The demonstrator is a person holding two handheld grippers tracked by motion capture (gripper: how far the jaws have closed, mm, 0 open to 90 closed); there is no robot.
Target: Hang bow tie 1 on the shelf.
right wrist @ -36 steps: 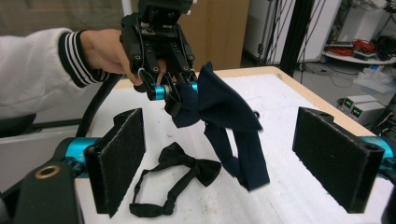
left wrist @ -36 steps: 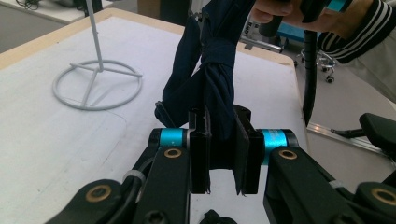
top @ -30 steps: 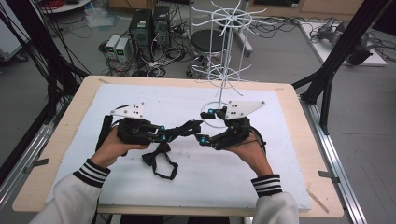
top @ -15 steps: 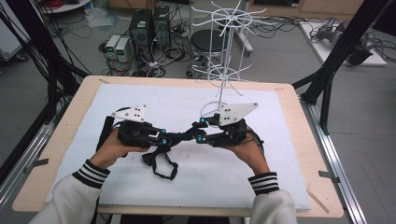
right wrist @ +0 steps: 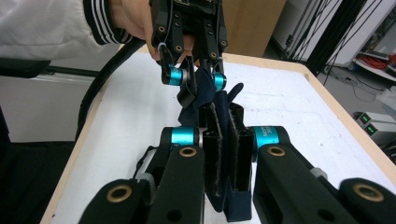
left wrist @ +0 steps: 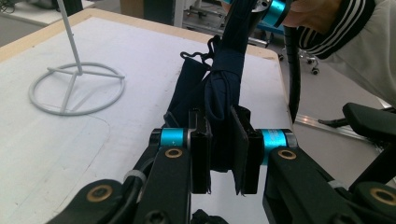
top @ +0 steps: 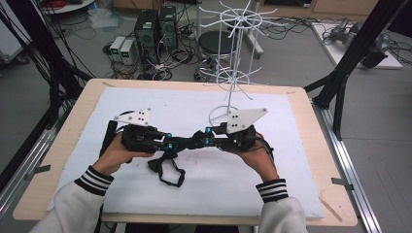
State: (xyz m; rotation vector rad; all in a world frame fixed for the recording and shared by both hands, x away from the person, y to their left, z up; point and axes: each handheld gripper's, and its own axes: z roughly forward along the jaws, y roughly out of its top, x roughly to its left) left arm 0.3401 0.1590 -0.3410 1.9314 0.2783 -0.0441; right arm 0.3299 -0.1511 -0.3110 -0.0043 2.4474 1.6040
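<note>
Your left tongs (left wrist: 219,154) and your just-closed right tongs (right wrist: 227,140) both pinch the navy strap (left wrist: 224,98) above the tabletop (top: 291,160).

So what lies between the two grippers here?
A dark blue strap spans between the left gripper and right gripper, each shut on it; high view, both gripper views.

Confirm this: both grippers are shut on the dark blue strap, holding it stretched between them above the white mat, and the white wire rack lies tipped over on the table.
One thing is wrong: the wire rack is not tipped over. The high view shows it upright on its ring base. The rest holds: the left gripper and the right gripper are each shut on the dark blue strap above the white mat.
</note>
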